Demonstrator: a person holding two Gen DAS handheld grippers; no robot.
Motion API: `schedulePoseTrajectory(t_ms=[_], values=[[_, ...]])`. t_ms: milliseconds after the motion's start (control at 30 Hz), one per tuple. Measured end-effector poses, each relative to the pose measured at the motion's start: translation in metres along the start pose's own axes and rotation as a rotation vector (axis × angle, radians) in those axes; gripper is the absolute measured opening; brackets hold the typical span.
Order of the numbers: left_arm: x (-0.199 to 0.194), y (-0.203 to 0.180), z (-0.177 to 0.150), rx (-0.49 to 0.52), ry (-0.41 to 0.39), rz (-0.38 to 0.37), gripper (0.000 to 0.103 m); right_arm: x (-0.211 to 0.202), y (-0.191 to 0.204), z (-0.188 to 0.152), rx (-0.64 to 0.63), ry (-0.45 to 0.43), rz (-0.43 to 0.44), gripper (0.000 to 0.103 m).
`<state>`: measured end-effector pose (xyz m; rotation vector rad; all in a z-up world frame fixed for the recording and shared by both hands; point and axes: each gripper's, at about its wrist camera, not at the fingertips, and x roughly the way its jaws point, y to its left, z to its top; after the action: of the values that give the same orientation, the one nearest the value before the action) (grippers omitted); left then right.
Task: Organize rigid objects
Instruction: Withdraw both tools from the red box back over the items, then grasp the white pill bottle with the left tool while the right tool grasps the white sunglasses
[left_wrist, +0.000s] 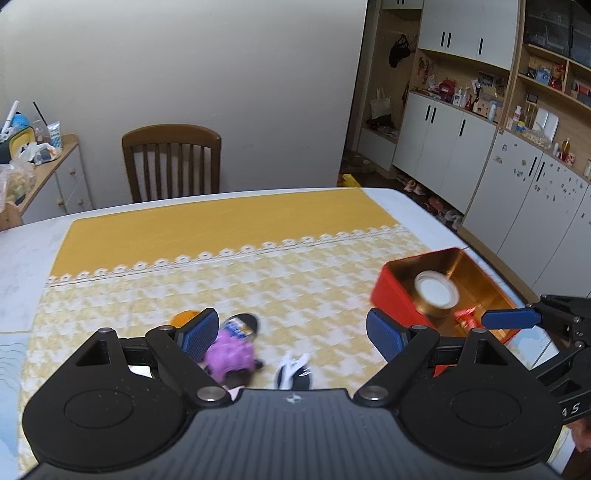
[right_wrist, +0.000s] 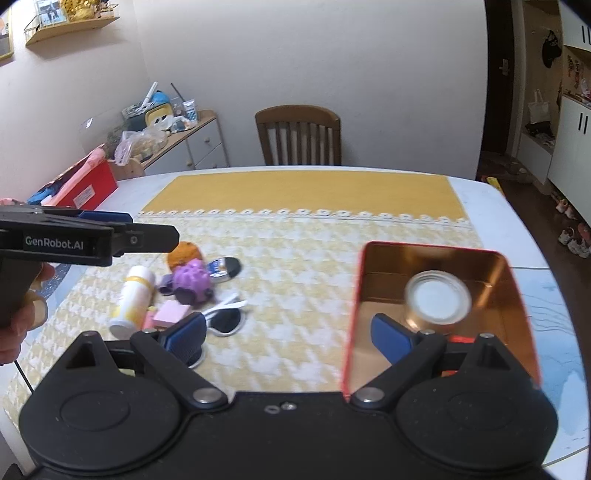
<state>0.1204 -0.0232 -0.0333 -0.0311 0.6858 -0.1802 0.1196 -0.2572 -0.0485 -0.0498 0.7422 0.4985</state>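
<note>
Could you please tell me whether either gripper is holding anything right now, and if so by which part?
Nothing is held. The left gripper and right gripper both stand open with empty jaws; the round tin lies loose in the red box.

Left wrist camera: sits behind its own gripper (left_wrist: 291, 334), tilted down across the yellow tablecloth (left_wrist: 229, 280) toward the wooden chair (left_wrist: 171, 162) at 11 o'clock and the white cupboards (left_wrist: 454, 136) at 2 o'clock. Close to the table; small toy pile just ahead. Right wrist camera: same downward tilt, chair (right_wrist: 298, 134) at 12 o'clock, red tin (right_wrist: 439, 302) close at 3 o'clock, partly under its right finger. Shared ground: tablecloth (right_wrist: 295, 258), chair, tin (left_wrist: 443, 291), purple toy (left_wrist: 227, 354) (right_wrist: 192, 282), sunglasses (left_wrist: 293, 373) (right_wrist: 225, 319). Each view catches the other gripper at its edge: right gripper (left_wrist: 517, 317) at 3 o'clock, left gripper (right_wrist: 110, 230) at 9 o'clock.
</note>
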Motion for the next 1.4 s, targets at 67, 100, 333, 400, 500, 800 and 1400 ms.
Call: schedulePoseTrajectory(t_ms=[67,100,333,400,500,800,1400], values=[[-0.002,0.012,-0.007,-0.002,0.014,0.004,0.088,0.005,0.012,-0.001,-0.004,0.010,0.007,0.096],[-0.002,0.018,-0.010,-0.009,0.024,0.003,0.088,0.008,0.018,-0.002,-0.006,0.017,0.011,0.096],[0.006,0.056,-0.030,-0.046,0.076,0.044,0.088,0.036,0.057,-0.011,-0.044,0.081,0.030,0.096],[0.009,0.064,-0.035,-0.061,0.093,0.039,0.089,0.044,0.064,-0.013,-0.050,0.094,0.030,0.096],[0.013,0.073,-0.042,-0.087,0.097,0.046,0.102,0.056,0.073,-0.012,-0.056,0.113,0.024,0.096],[0.039,0.095,-0.054,-0.163,0.151,0.101,0.102,0.094,0.093,-0.008,-0.065,0.144,-0.008,0.095],[0.083,0.111,-0.070,-0.169,0.231,0.248,0.102,0.140,0.101,-0.013,-0.070,0.240,-0.067,0.051]])
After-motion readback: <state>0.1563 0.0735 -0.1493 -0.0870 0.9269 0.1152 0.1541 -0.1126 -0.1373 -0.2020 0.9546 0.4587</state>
